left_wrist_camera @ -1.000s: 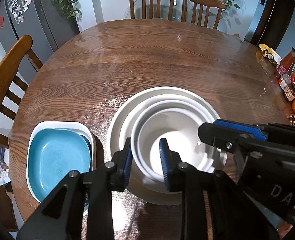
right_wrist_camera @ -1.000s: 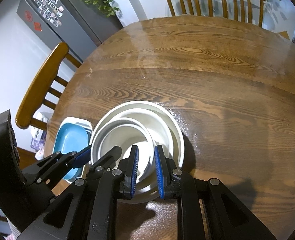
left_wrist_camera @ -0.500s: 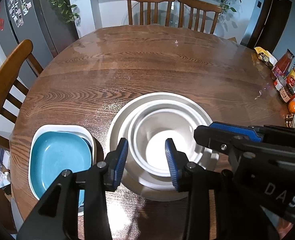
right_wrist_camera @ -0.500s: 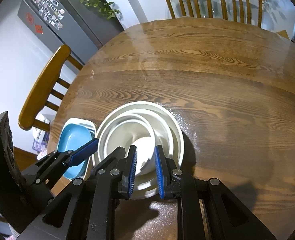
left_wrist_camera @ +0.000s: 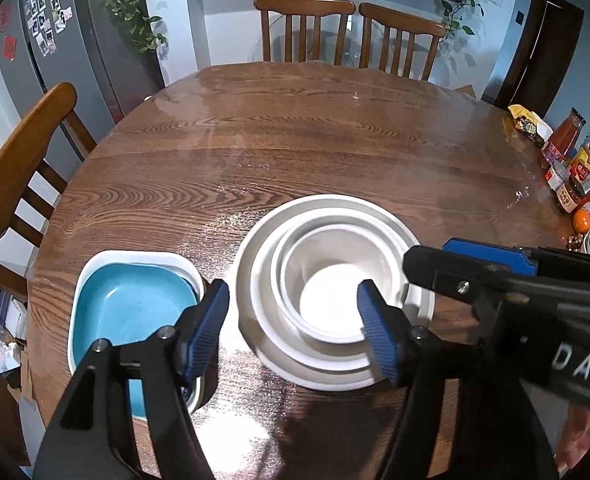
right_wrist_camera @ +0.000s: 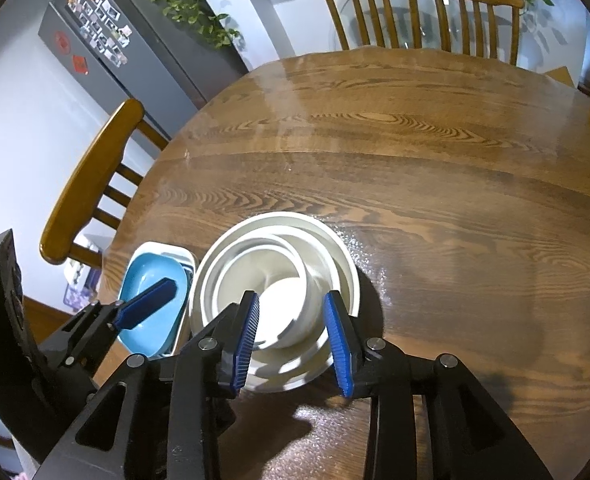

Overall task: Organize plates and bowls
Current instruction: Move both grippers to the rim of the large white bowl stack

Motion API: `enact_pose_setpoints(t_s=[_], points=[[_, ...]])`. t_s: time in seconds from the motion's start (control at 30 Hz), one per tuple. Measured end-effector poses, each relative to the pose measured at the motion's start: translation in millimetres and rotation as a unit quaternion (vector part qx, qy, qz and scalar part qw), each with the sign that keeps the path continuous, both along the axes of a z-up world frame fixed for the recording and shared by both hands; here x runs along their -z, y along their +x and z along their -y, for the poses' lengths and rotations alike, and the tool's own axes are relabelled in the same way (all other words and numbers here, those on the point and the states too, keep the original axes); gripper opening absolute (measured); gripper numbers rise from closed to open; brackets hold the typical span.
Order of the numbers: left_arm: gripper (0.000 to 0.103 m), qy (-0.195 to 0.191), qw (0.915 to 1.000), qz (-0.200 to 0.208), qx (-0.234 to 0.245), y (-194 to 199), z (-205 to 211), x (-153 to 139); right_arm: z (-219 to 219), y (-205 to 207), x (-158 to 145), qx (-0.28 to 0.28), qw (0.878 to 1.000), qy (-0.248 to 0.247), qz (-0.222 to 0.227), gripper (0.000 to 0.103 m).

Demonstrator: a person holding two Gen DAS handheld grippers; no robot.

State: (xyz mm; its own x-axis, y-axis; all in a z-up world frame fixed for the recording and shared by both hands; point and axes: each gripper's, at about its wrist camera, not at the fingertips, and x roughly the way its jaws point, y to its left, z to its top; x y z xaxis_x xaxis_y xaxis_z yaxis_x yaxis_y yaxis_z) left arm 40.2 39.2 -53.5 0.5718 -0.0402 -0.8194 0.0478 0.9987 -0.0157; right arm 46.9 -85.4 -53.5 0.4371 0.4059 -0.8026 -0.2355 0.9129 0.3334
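white nested bowls point(left_wrist_camera: 335, 292) sit on the round wooden worktop point(left_wrist_camera: 295, 152), the smallest inside two wider ones, all resting in a broad white plate point(left_wrist_camera: 255, 320). just left of that stack lies a blue square dish point(left_wrist_camera: 131, 312) set inside a white square dish point(left_wrist_camera: 135, 258), close to the worktop's near edge. the left tool point(left_wrist_camera: 293, 330) hangs above the stack's near rim, its blue pads spread wide after just opening, gripping nothing. the right tool point(right_wrist_camera: 295, 344) hovers over the stack's near side too, its pads parted and having just opened, with the small bowl's wall seen between them but untouched. right of the stack, bottles and jars point(left_wrist_camera: 575, 176) crowd the worktop's edge.
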Motion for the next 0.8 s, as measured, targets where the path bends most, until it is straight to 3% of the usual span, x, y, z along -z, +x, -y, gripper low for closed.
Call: enact_pose_setpoints(t_s=[0.13,0.6,0.8], points=[[0.074,0.002,1.0000,0.002,-0.008,-5.0,-5.7,-1.1,4.8,-3.0,-2.0,0.008,1.000,0.003,0.003,0.043],[0.074,-0.005,0.9996,0.001,-0.029,-20.6,-20.2,-3.7,9.2,-13.3,-8.2,0.014,1.000,0.011,0.006,0.044],[0.074,-0.025,0.9987,-0.013,-0.042,-24.1,-33.9,-0.3,12.4,-17.1,-6.7,0.018,1.000,0.009,0.005,0.044]])
